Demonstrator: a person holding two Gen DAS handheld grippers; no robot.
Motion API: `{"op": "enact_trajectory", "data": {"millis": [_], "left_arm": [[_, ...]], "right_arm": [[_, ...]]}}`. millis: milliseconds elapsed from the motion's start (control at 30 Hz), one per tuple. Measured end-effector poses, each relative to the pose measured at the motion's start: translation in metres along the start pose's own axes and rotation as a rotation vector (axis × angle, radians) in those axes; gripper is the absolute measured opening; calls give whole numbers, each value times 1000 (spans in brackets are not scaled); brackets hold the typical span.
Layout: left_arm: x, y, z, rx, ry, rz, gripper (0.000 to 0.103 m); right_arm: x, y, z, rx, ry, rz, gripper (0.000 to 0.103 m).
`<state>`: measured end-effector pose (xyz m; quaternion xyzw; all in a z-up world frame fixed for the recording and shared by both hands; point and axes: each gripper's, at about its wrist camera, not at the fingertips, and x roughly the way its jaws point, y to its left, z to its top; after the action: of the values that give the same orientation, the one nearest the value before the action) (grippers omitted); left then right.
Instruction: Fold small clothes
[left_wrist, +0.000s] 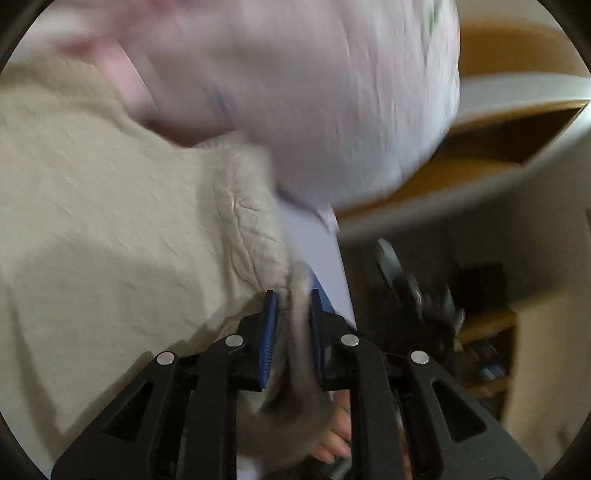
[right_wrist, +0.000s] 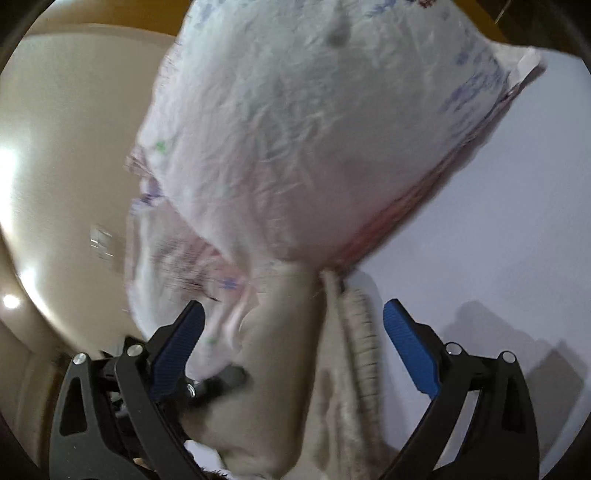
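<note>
Beige knitwear (left_wrist: 122, 206) hangs clenched in our left gripper (left_wrist: 291, 332) off the worktop's (right_wrist: 498, 221) edge, so we can straighten it; our right gripper (right_wrist: 295, 347) gapes beside a printed garment (right_wrist: 295, 129).

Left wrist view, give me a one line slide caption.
Left gripper pinches the beige garment's ribbed edge while a pale printed garment blurs above.

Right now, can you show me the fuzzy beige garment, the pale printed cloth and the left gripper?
beige garment (left_wrist: 110, 206): left wrist view, flat body.
pale printed cloth (right_wrist: 295, 147): right wrist view, middle.
left gripper (left_wrist: 291, 343): left wrist view, between fingertips.
</note>
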<state>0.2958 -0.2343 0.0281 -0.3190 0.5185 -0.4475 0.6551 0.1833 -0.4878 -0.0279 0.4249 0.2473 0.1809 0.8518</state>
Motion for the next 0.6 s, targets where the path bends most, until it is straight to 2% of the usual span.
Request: {"op": "enact_trajectory", "data": {"millis": [33,67,100,133,200,233,300,367,433,533,600], "left_arm": [[-1,-7,-5,20,22,-84,16],[-10,-15,-9,52,19,-127,16],[-32,-24,-13,99,-25,-140,20],[-54,-29,-16,129,-76,-123,28],[-99,-26,-21,152,-197,9,72],[-121,-21,-25,157,-265,122,78],[-150,-4,-30,156,-336,333,82],[-163,26,-36,72,-317,462,85],[-158,48,-38,-4,-250,506,85],[-136,60,-46,-17,-189,503,86],[-129,59,-52,-14,-186,481,87]], "right_arm": [[0,-1,1,6,15,-2,97],[2,-2,1,10,35,-1,97],[6,-1,1,9,68,-3,99],[10,0,0,4,98,-10,99],[23,3,-6,-12,175,-51,99],[30,4,-8,-23,209,-70,99],[46,8,-15,-53,275,-121,99],[57,10,-22,-81,314,-159,99],[61,15,-27,-127,321,-187,100],[63,19,-32,-138,322,-179,96],[66,19,-37,-134,336,-172,77]]}}
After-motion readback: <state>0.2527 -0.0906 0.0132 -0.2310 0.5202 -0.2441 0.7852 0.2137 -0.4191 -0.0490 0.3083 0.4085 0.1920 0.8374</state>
